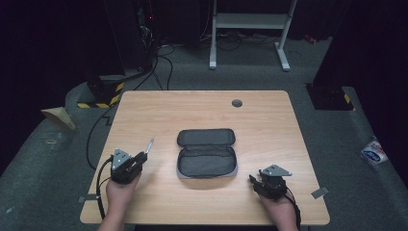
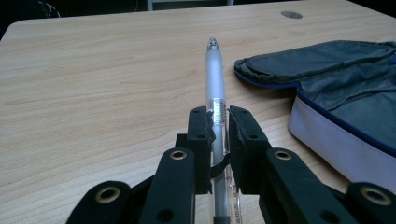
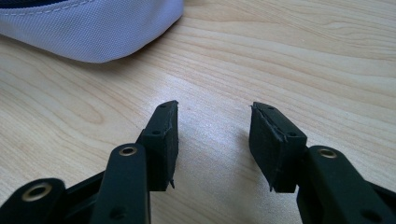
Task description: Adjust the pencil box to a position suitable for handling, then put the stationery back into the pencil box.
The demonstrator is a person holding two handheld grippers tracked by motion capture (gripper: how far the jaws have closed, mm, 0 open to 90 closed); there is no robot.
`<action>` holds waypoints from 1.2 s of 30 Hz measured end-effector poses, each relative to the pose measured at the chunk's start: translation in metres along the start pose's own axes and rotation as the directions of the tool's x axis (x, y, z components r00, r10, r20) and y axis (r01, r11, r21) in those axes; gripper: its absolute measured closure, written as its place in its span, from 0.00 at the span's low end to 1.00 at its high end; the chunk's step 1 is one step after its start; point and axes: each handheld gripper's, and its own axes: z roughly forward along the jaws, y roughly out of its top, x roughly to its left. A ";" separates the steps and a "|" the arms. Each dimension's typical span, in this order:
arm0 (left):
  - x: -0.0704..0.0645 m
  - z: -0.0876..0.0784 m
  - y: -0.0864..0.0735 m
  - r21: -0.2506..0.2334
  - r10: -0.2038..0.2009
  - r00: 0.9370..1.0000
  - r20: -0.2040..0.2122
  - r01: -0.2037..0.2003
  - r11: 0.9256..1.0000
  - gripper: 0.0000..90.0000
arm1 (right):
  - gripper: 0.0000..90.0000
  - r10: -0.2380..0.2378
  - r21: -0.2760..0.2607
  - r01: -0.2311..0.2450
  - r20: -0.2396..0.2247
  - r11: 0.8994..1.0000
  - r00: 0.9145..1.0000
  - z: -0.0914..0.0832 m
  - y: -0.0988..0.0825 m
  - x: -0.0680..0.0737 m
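Frosted pen [image 2: 215, 84] is clamped in the left gripper [image 2: 217, 126], so swing it tip-first over the open pouch [image 1: 207, 153] while the right gripper [image 3: 215, 140], jaws wide and empty, steadies the pouch.

Dim room, grey carpet floor [image 1: 332, 144], wooden table [image 1: 269, 120], white desk frame [image 1: 250, 21] behind, floor cables [image 1: 163, 67]

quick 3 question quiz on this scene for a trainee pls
1. True or false: the pencil case lies unzipped and open on the table.
2. What does the left hand-held gripper hold? A) pen B) zipper pull C) nothing
3. How do the jaws of the right hand-held gripper stand?

Key:
1. True.
2. A, the pen, its tip pointing past the jaws.
3. Apart, with nothing between them, over bare table beside the case.
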 end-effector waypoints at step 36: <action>-0.046 0.006 0.044 -0.054 0.065 0.985 0.159 -0.057 0.997 0.88 | 0.58 0.005 0.000 -0.005 0.001 1.000 1.000 0.000 0.000 0.000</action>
